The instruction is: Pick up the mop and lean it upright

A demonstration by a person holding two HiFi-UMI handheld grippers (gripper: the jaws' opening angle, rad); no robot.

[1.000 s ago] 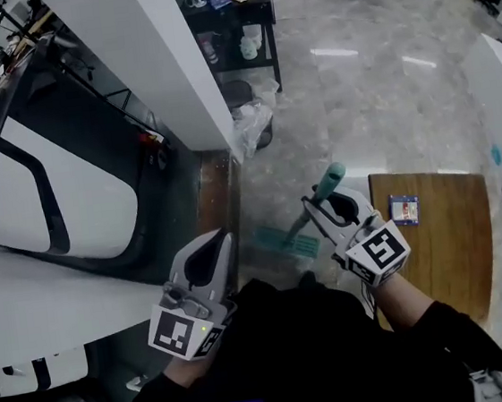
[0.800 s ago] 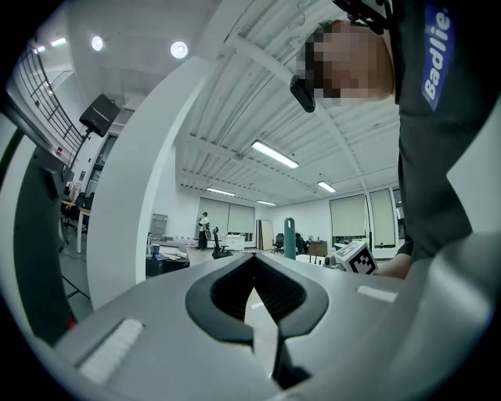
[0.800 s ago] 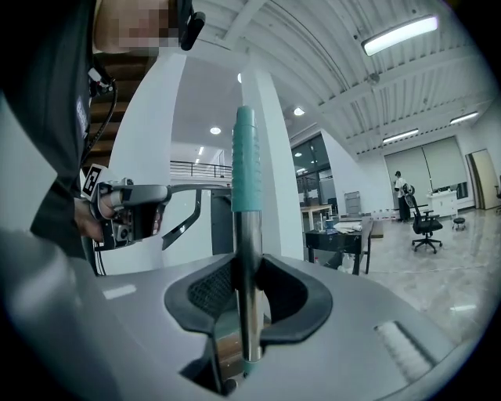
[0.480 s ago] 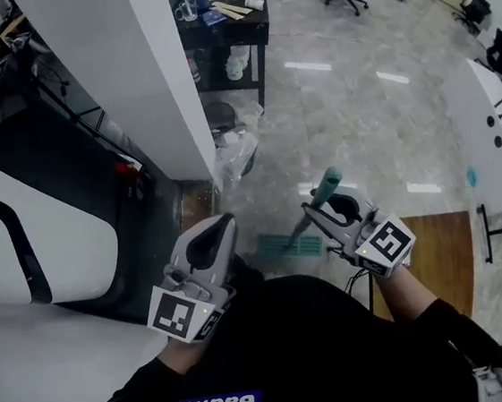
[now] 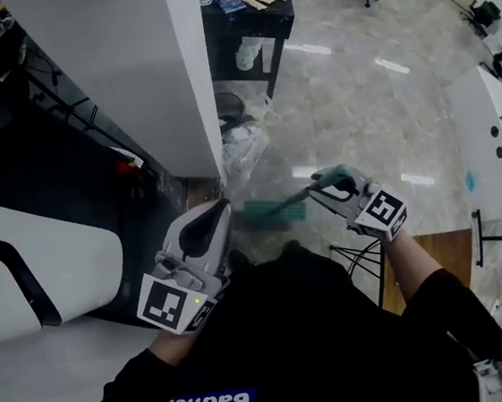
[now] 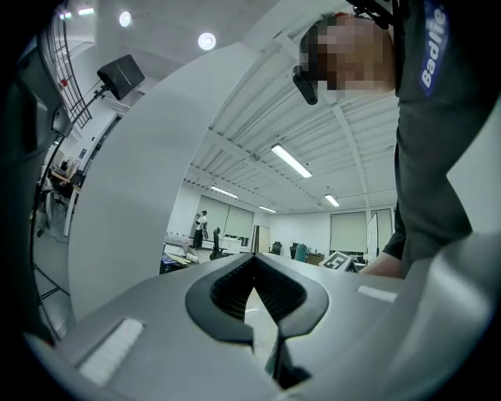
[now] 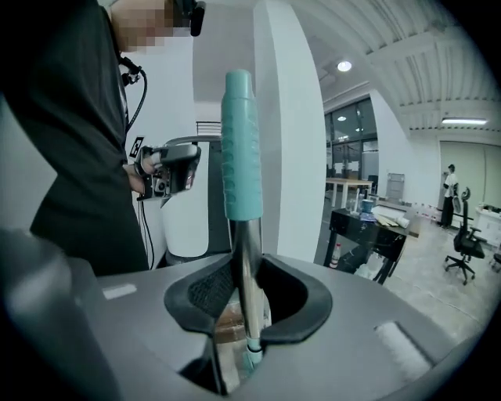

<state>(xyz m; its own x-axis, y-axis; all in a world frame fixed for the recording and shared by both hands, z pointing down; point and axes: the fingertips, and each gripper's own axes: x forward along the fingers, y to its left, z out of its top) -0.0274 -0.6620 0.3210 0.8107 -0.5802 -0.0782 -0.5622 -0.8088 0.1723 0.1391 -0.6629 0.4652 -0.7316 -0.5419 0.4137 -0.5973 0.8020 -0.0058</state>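
Note:
The mop has a teal grip on a metal shaft and a flat teal head. In the head view the head lies low by the foot of the white pillar. My right gripper is shut on the shaft just below the grip, and in the right gripper view the shaft stands upright between the dark pads. My left gripper is to the left of the mop, near the pillar's corner and apart from it. In its own view the jaws meet with nothing between them.
A black shelf cart with bottles and cups stands behind the pillar, and a bin with a plastic bag is at its foot. A wooden table is at the right. The person's dark torso fills the bottom of the view. Marble floor stretches ahead.
The person has stepped toward the pillar. The right gripper has carried the mop along, and the mop head now sits close to the pillar's foot. Both grips are unchanged.

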